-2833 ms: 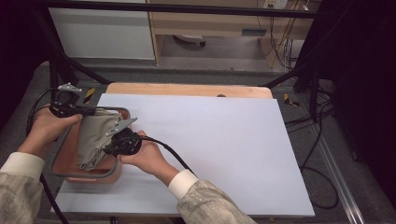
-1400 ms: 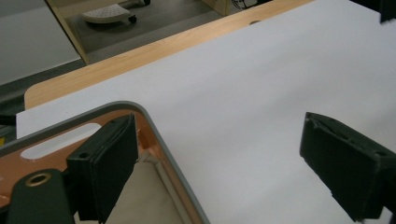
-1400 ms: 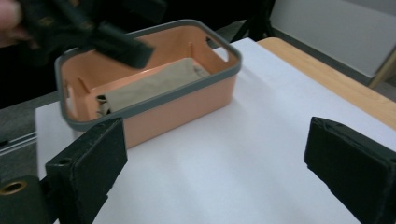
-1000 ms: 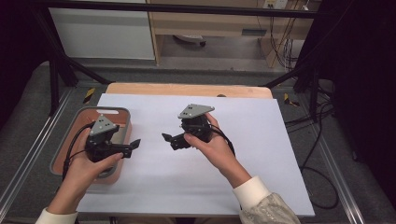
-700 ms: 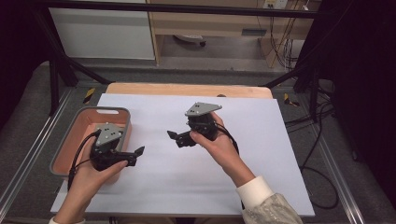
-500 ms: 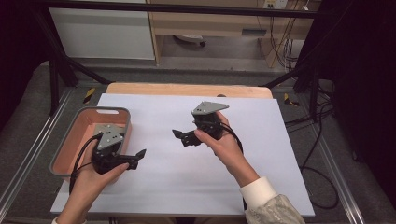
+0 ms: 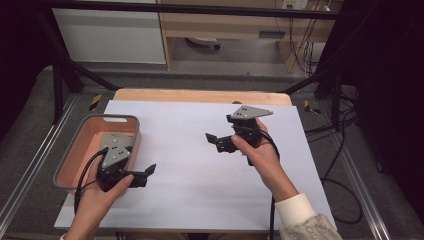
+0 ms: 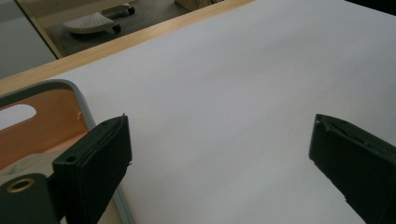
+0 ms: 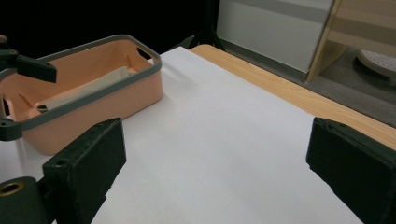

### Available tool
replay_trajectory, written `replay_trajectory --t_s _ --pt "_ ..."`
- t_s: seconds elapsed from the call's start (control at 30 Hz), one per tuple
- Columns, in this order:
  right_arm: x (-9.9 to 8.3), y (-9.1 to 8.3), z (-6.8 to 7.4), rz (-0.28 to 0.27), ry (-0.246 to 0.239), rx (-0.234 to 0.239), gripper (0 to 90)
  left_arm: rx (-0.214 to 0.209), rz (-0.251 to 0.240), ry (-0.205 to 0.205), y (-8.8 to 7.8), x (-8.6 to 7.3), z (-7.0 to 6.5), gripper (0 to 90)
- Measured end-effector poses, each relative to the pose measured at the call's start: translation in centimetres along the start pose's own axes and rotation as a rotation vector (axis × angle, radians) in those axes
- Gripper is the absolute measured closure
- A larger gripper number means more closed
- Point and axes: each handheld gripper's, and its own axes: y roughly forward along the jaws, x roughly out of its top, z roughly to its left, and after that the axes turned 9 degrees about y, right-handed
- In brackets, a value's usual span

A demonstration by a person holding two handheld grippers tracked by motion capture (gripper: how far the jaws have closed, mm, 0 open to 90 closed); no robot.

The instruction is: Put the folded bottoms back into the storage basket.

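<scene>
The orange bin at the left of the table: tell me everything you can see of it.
The orange plastic bin with a grey rim is a shallow rectangular tub with rounded corners and slot handles cut into its end walls. It stands upright at the left edge of the white table cover. A beige folded cloth lies flat inside it. The left tool hangs open just beside its near right corner, and I cannot tell whether it touches the bin.

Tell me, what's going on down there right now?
Left gripper open, beside the basket. Right gripper open, over bare white sheet. Cloth lies inside basket. Nothing in the way.
</scene>
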Motion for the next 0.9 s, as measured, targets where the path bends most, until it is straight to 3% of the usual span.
replay_trajectory --t_s 0.13,0.23,0.6,0.8,0.9 --pt "-0.4 -1.4 -1.2 -0.006 0.022 -0.018 5.3 0.006 -0.007 -0.017 -0.2 -0.3 0.2 6.0" --pt "-0.7 -2.4 -2.1 -0.016 0.033 -0.034 4.9 -0.028 -0.036 -0.055 -0.5 -0.5 0.4 6.2" --pt "-2.0 -6.0 -4.9 -0.05 0.055 -0.107 5.4 -0.009 -0.012 -0.035 -0.5 -1.1 0.4 6.5" --pt "-2.8 -8.0 -6.1 -0.12 0.056 -0.15 6.0 -0.008 -0.004 -0.033 -0.5 -1.4 0.4 6.5" --pt "-3.3 -8.7 -6.6 -0.127 0.056 -0.162 6.0 -0.012 -0.003 -0.029 -0.5 -1.6 0.3 6.4"
